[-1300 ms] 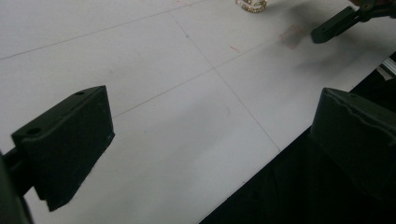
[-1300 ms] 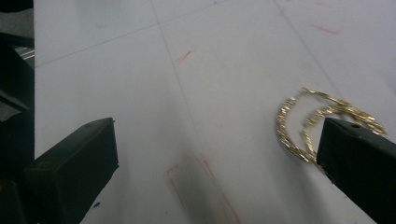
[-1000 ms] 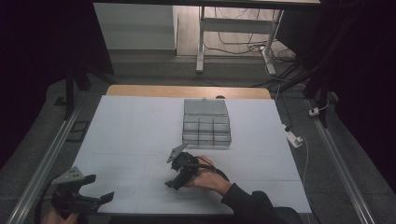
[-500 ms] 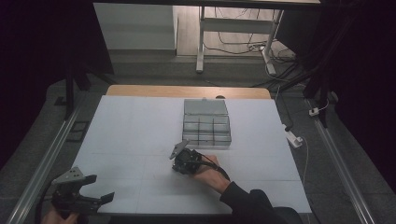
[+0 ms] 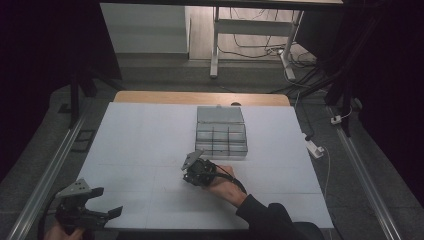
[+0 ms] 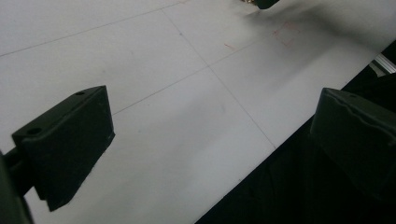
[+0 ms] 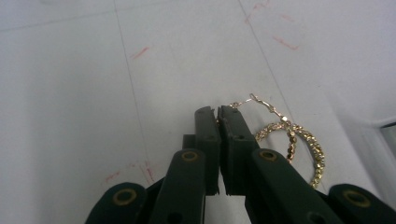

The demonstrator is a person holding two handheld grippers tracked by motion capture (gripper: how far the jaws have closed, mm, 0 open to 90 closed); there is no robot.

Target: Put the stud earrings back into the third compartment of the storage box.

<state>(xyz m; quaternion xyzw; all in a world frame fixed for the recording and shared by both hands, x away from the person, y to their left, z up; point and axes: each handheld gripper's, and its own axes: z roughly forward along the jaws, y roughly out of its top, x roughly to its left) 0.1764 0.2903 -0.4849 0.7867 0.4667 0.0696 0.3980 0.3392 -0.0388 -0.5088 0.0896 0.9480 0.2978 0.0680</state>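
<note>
the right tool (image 7: 218,112) has just been closing and now stands pinched together, its tips nipping the thin wire hook of a gold beaded hoop earring (image 7: 299,140); the hoop lies on the white table (image 7: 70,93) just beside the jaws. from above, that tool (image 5: 192,172) sits low over the table, near the front edge of a clear compartment box (image 5: 221,132). the left tool (image 5: 97,202) hangs at the table's near left corner, well apart, its jaws spread wide with nothing between them.
</note>
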